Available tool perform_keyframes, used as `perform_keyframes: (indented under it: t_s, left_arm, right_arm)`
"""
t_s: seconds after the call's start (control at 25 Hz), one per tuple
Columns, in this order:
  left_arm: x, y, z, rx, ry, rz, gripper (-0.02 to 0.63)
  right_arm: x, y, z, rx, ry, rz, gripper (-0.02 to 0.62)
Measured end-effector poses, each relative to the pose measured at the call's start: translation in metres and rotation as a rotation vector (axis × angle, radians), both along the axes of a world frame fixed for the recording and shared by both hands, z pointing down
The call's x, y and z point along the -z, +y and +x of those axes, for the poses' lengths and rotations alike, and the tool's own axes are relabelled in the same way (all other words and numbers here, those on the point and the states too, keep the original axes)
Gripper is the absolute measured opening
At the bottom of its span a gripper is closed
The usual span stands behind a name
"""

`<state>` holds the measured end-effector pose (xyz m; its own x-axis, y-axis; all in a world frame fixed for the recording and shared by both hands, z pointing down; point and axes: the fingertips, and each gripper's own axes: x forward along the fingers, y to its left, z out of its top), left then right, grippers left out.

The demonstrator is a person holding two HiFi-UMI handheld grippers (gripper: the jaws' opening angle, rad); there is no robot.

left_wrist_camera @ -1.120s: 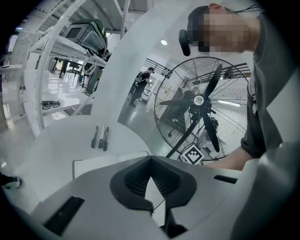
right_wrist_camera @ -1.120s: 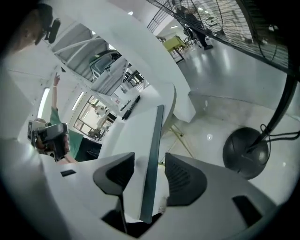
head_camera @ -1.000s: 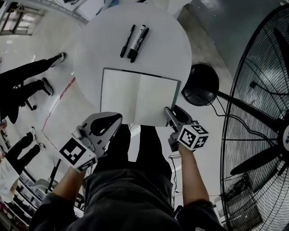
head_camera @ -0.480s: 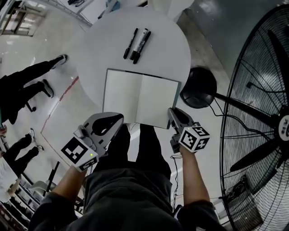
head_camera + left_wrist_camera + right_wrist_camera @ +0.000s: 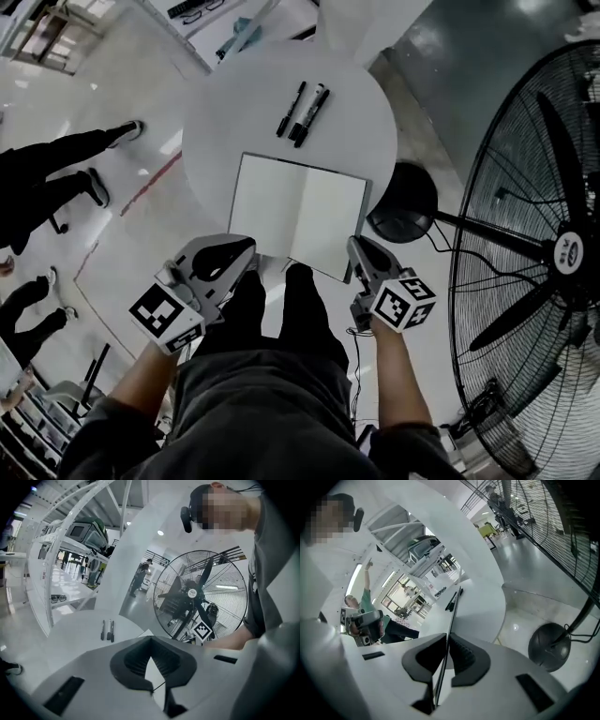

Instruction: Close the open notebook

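On the table (image 5: 361, 117), notebook (image 5: 300, 214): open, pages up, by the near edge
Right gripper (image 5: 357, 251): table's near right rim, jaws closing on the notebook's right cover
Left gripper (image 5: 246, 249): table's near left rim, jaws slightly apart
Markers (image 5: 302, 111): table's far side
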<state>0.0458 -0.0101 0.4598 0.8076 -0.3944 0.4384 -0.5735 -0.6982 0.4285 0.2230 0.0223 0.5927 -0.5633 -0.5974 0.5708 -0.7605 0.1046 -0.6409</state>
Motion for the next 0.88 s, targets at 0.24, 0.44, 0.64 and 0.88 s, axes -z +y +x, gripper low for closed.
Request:
perform_keyframes:
  t_s: [0.24, 0.44, 0.64, 0.88]
  left_arm:
    - [0.014, -0.002, -0.032, 0.059, 0.034, 0.038, 0.008]
    - [0.020, -0.003, -0.066, 0.097, 0.037, 0.044, 0.008]
    - [0.023, -0.005, -0.097, 0.144, 0.043, 0.050, 0.008]
    - [0.020, -0.001, -0.122, 0.183, 0.043, 0.048, 0.008]
  right_arm:
    - [0.028, -0.012, -0.031, 0.053, 0.037, 0.042, 0.038]
    - [0.044, -0.023, -0.065, 0.107, 0.065, 0.068, 0.037]
    - [0.051, -0.031, -0.100, 0.160, 0.075, 0.084, 0.037]
    - [0.049, -0.037, -0.131, 0.198, 0.060, 0.082, 0.037]
